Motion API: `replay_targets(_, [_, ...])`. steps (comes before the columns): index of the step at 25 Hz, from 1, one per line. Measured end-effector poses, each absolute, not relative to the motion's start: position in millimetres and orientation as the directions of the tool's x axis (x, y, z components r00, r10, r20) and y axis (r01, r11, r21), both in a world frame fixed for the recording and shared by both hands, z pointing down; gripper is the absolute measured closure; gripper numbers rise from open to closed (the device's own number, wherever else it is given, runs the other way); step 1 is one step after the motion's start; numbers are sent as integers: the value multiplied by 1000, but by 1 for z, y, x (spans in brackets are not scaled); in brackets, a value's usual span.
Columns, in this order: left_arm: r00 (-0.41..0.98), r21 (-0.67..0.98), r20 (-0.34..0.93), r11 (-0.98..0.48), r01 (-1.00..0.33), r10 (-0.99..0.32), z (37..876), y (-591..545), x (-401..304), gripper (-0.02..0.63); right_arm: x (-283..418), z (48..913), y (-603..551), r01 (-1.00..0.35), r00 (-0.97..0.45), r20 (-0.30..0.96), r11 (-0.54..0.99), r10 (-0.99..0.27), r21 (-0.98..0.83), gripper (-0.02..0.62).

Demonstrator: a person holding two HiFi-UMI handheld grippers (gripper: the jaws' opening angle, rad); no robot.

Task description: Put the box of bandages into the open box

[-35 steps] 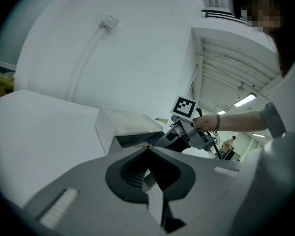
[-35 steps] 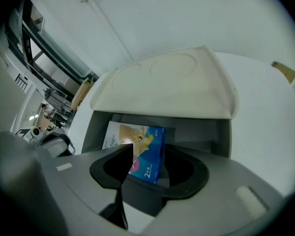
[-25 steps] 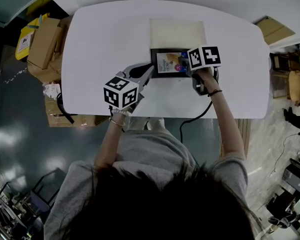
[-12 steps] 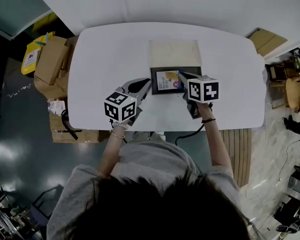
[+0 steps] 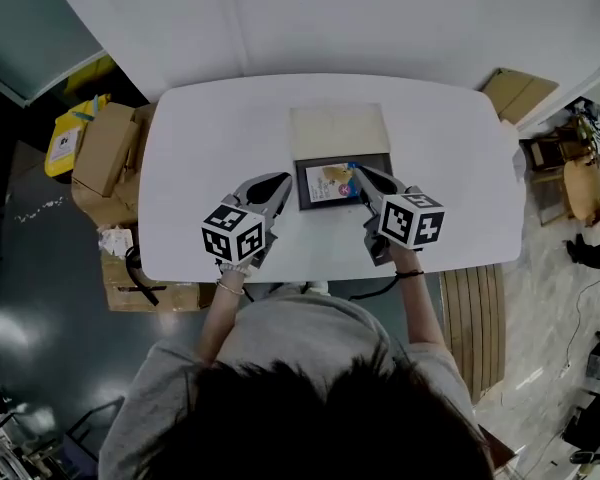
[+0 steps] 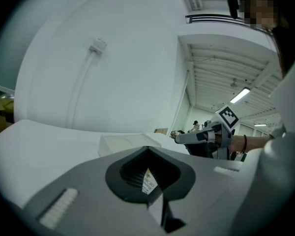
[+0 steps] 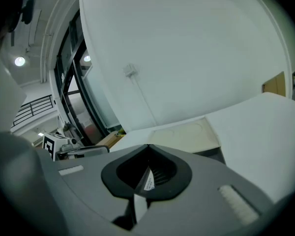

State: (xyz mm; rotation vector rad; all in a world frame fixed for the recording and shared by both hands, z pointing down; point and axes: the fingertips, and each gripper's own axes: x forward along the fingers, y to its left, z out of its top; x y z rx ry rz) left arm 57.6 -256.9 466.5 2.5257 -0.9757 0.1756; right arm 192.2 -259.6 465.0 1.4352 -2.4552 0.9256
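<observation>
The box of bandages [image 5: 330, 181] lies flat inside the open box [image 5: 302, 201] on the table [image 5: 200, 148], seemingly fully seated, though the head view is small. The left gripper [image 5: 280, 181] and right gripper [image 5: 357, 174] flank it, both closed on nothing. It is probably light, thin card that dents easily, best pinched gently across its opposite edges

white table [image 5: 200, 143], cardboard boxes [image 5: 105, 150] beside it
</observation>
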Motion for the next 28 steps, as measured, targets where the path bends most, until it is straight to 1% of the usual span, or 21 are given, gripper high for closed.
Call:
replay_targets(15, [741, 276, 201, -688, -671, -641, 426, -242, 47, 612, 200, 405, -234, -826, -509, 222, 400, -832, -397, 584])
replay_targets(20, [727, 235, 176, -689, -685, -663, 415, -243, 40, 612, 205, 388, -227, -813, -506, 131, 420, -853, -403, 584])
replay_targets(28, [734, 216, 149, -702, -678, -663, 408, -239, 39, 612, 213, 375, -218, -832, -473, 87, 412, -877, -371, 584])
